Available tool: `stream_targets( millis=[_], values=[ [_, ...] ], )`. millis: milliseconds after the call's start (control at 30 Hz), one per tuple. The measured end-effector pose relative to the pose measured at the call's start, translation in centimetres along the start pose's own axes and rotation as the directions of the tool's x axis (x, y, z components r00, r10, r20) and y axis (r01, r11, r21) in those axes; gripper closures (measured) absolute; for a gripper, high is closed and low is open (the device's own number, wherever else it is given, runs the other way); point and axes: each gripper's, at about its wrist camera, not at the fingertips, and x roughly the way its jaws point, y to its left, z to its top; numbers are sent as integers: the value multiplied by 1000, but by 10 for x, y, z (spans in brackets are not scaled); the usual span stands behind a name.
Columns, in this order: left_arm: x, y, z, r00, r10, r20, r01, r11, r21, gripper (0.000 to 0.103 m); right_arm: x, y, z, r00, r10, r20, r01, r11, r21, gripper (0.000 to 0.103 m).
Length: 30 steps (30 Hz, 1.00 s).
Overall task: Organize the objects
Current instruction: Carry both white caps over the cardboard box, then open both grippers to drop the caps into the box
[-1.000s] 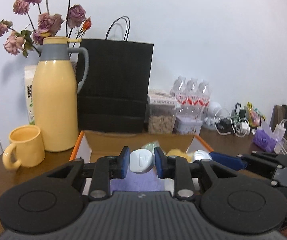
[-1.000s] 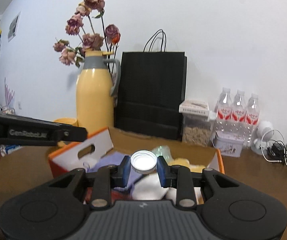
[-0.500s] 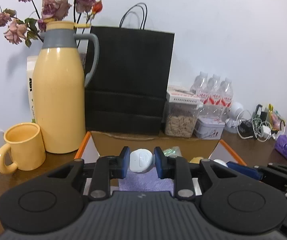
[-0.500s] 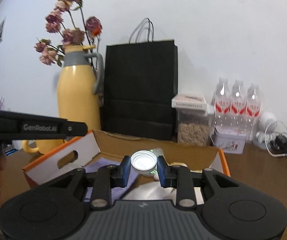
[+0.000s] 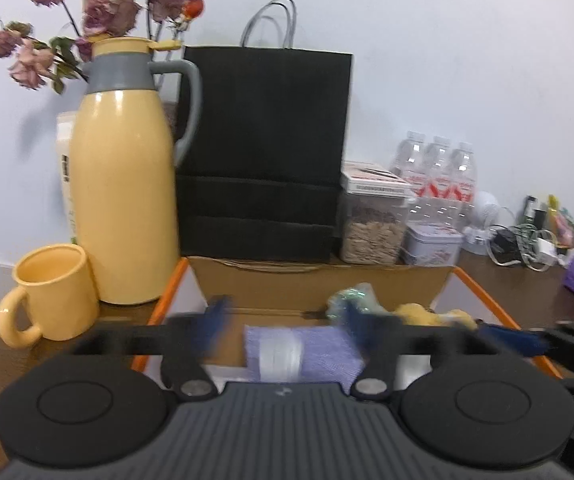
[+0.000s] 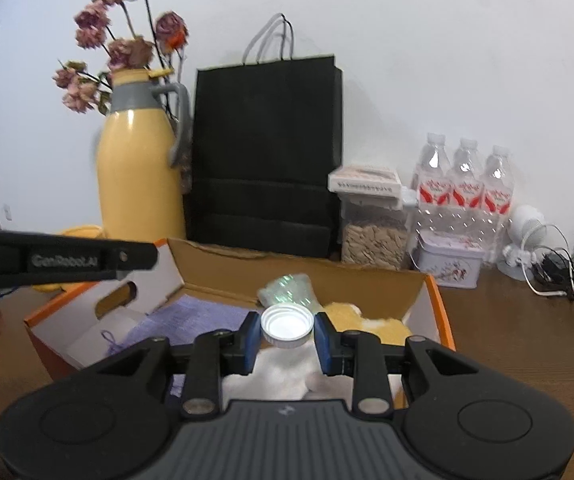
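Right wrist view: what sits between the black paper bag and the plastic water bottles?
A clear plastic container of cereal with a white lid, standing between the bag and the bottles; the left wrist view shows it too.

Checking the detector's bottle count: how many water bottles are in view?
3. The water bottles stand in a row by the wall, right of the black bag: left, middle, right. More may be hidden behind them.

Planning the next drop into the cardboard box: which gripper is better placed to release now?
Right, probably. The right gripper is shut on the white cap above the box. The left gripper is open, its white piece blurred below it.
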Motion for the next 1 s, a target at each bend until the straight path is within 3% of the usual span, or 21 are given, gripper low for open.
stream_targets(
  millis=[33,100,133,633,1000],
  values=[
    [-1,-1,-1,1000,20,19,-20,1000,8,0,2,-2,-1,1000,-12,-9,12,1000,6,25],
    [-2,-3,-1,998,47,37,-48,999,21,0,1,-3,-3,1000,-25,-2,25,1000,11,4],
    [-2,-2,-1,998,48,33,-48,999,18,0,1,-3,-2,1000,-26,-2,26,1000,13,2],
    [1,1,0,999,52,14,-52,999,-1,0,6,-4,-5,999,-29,-29,30,999,29,0],
    [-23,0,13,999,13,52,-13,1000,-3,0,-16,-5,3,1000,-24,19,23,999,23,0]
  ],
)
